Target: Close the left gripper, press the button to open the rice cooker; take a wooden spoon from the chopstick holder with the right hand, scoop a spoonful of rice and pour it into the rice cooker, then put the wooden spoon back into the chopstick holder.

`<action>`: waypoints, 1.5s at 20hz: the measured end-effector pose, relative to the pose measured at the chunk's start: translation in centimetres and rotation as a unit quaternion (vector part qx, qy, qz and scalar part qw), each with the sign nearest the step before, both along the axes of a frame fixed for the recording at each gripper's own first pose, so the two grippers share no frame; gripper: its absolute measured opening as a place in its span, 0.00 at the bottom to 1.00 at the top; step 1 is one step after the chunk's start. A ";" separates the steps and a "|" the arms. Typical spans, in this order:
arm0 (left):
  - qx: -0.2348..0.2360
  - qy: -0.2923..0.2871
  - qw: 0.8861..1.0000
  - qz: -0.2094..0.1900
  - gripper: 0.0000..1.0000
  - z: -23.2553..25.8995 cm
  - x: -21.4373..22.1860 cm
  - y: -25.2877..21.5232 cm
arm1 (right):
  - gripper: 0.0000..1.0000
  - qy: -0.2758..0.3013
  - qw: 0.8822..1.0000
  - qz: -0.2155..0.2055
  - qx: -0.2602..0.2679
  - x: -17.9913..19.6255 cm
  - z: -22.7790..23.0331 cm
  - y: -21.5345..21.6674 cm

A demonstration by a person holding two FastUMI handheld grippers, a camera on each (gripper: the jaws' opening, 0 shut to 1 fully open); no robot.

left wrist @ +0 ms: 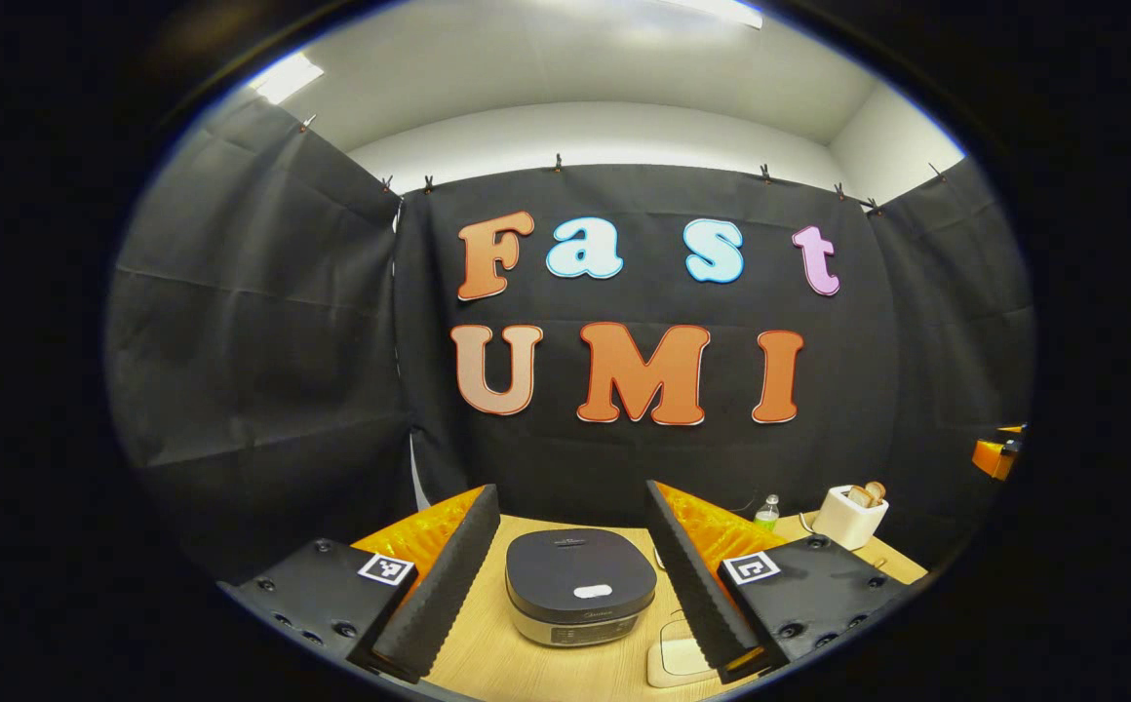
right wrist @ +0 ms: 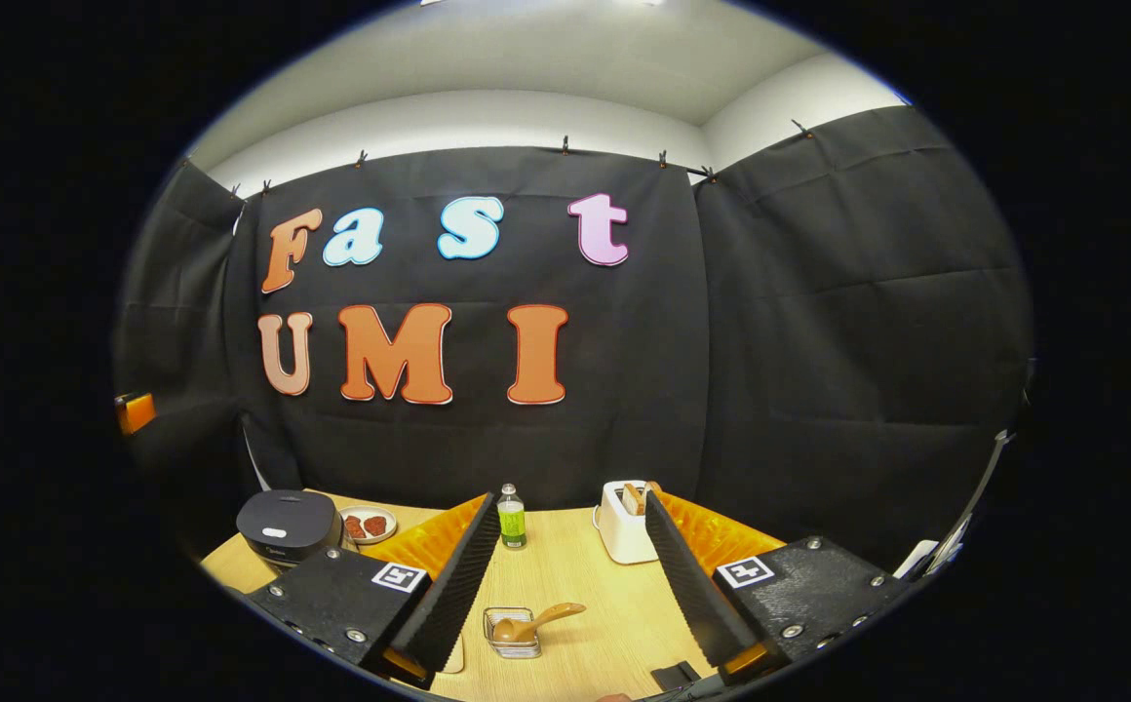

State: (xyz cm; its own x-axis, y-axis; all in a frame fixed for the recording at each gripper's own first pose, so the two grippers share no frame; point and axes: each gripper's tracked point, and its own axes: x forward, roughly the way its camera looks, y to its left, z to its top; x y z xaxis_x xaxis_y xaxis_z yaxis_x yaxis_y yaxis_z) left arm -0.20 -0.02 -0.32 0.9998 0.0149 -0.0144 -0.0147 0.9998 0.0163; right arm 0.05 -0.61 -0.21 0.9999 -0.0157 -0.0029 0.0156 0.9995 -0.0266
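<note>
Both tongs are held wide open and empty above the bench (left wrist: 526, 663). Left tongs (left wrist: 573, 575) are framed on the closed rice cooker (left wrist: 580, 583); right tongs (right wrist: 573, 575) on the wooden spoon (right wrist: 536, 621), laid in its small holder (right wrist: 512, 634).

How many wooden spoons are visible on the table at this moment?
1. The wooden spoon lies tilted in the small wire holder near the table's front edge, between the right gripper's fingers. Others may be hidden behind the fingers.
</note>
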 end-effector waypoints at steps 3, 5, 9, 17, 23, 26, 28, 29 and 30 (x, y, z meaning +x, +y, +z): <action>0.001 0.000 1.000 0.000 0.97 0.1 0.1 0.0 | 0.93 0.002 1.000 0.000 -0.004 0.1 -0.1 0.1; -0.002 -0.001 1.000 -0.004 1.00 0.2 0.2 0.0 | 0.93 0.001 1.000 0.001 -0.004 0.0 0.0 0.2; 0.010 0.003 1.000 -0.012 0.75 -0.3 0.2 -0.4 | 0.93 0.001 1.000 -0.002 -0.006 0.2 -0.2 0.1; 0.033 0.009 0.999 -0.020 0.07 -0.9 1.1 -0.9 | 0.93 0.007 1.000 -0.001 -0.010 0.6 -0.3 0.4; 0.023 0.060 0.996 -0.062 0.01 -4.4 2.9 -3.7 | 0.93 0.017 1.000 -0.002 -0.011 0.8 -1.0 0.5; 0.004 0.092 0.992 -0.082 0.05 -6.6 4.8 -4.6 | 0.93 0.025 1.000 -0.004 -0.016 0.8 -1.6 0.5; -0.013 0.118 0.988 -0.095 0.05 -8.4 6.2 -5.3 | 0.93 0.031 0.999 -0.003 -0.017 0.8 -2.0 0.6; -0.027 0.128 0.986 -0.099 0.04 -9.1 7.0 -5.6 | 0.93 0.034 0.999 -0.003 -0.016 0.8 -2.1 0.7; -0.035 0.135 0.985 -0.100 0.05 -9.8 8.0 -5.5 | 0.93 0.035 0.999 -0.003 -0.017 0.8 -2.3 0.6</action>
State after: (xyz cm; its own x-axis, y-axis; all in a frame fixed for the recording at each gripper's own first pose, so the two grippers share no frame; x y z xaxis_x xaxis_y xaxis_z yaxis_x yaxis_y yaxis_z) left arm 7.77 -5.56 -10.07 0.9421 -0.1918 -0.2749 0.1775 0.9812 -0.0763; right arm 0.83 0.01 -2.51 0.9971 -0.0239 -0.0728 0.0194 0.9979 -0.0615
